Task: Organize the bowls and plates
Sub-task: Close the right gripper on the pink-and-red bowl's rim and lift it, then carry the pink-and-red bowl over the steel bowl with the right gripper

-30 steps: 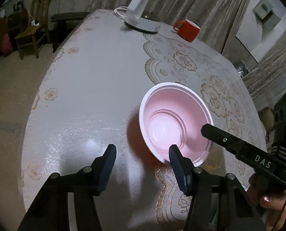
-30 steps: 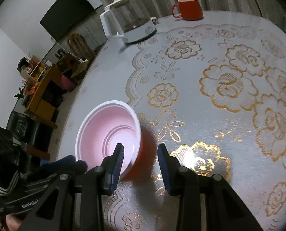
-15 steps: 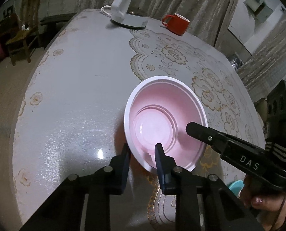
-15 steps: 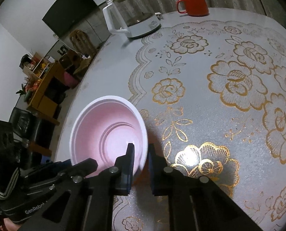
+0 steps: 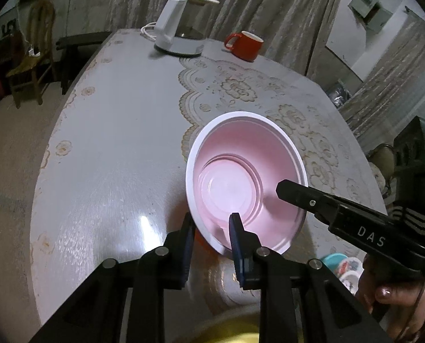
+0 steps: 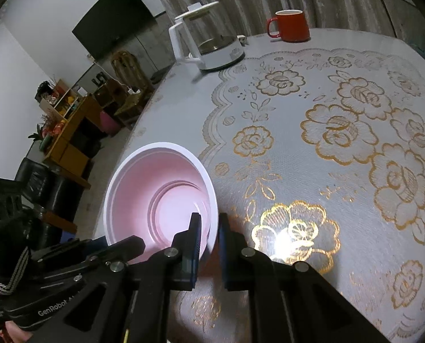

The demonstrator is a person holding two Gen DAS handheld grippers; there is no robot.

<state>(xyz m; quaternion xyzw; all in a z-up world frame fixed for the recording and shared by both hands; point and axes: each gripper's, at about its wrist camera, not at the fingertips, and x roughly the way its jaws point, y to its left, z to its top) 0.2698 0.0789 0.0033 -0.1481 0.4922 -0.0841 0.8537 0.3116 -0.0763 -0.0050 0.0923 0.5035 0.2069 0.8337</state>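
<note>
Closure complete on both sides: left gripper (image 5: 211, 225) and right gripper (image 6: 208, 228), spread a second ago, now each pinch the rim of the round pink plastic bowl (image 5: 241, 183) above the floral-patterned table (image 6: 312, 143). Bowl appears ready for relocation.

Left gripper (image 5: 211, 225), right gripper (image 6: 208, 228) — both clamped.
</note>
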